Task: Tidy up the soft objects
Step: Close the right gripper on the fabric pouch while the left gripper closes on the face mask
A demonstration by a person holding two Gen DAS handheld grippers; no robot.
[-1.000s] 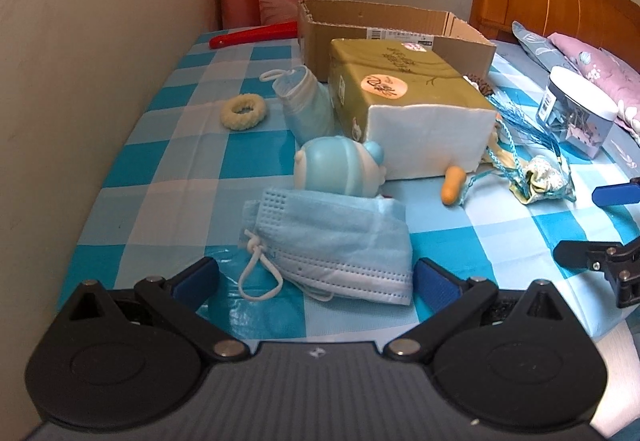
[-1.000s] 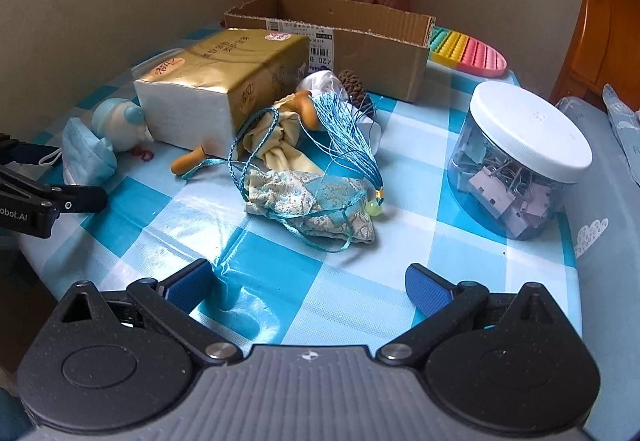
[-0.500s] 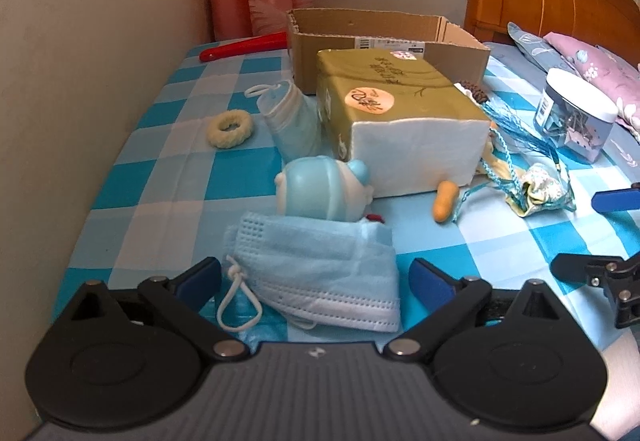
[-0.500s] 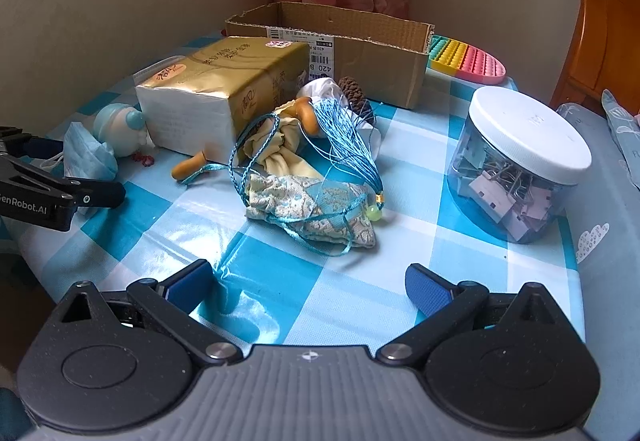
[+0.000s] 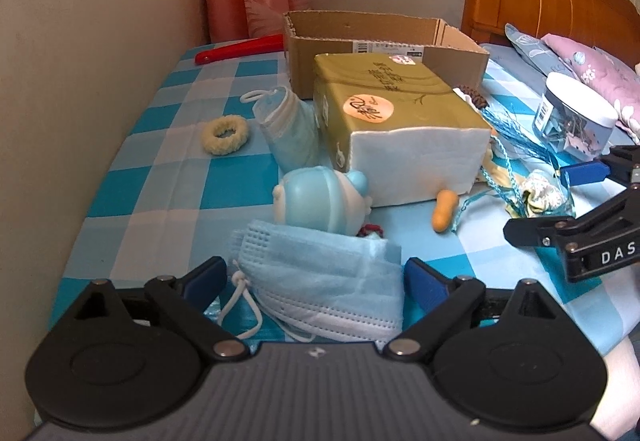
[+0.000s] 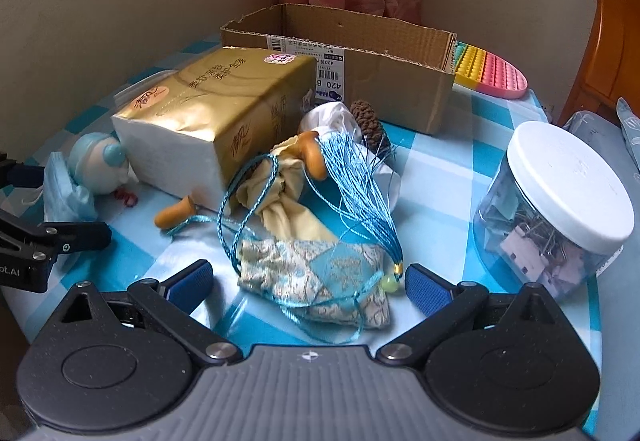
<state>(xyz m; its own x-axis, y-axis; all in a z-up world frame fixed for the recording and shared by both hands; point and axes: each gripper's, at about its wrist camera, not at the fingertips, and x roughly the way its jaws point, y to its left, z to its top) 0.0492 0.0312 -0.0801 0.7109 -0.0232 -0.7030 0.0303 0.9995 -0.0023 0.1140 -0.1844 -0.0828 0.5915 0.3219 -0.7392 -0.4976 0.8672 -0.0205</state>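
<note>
A folded light-blue face mask (image 5: 320,281) lies on the checked tablecloth between the fingers of my left gripper (image 5: 314,281). The jaws are closing and the pads stand at the mask's edges without squeezing it. A blue round soft toy (image 5: 320,201) sits just behind the mask. In the right wrist view, a brocade pouch (image 6: 320,281) with a blue tassel (image 6: 360,193) lies between the fingers of my right gripper (image 6: 310,281), which is open and not touching it. The right gripper (image 5: 560,201) also shows at the right edge of the left wrist view.
A gold tissue pack (image 5: 400,121) and an open cardboard box (image 5: 360,37) stand behind. A rolled blue mask (image 5: 292,133), a cream scrunchie (image 5: 224,131), a wooden peg (image 5: 444,209), a pine cone (image 6: 368,121) and a clip jar (image 6: 560,201) lie around. A wall runs along the left.
The left gripper's fingers have narrowed around the mask. The right gripper has moved forward, so the pouch now lies between its fingers.
</note>
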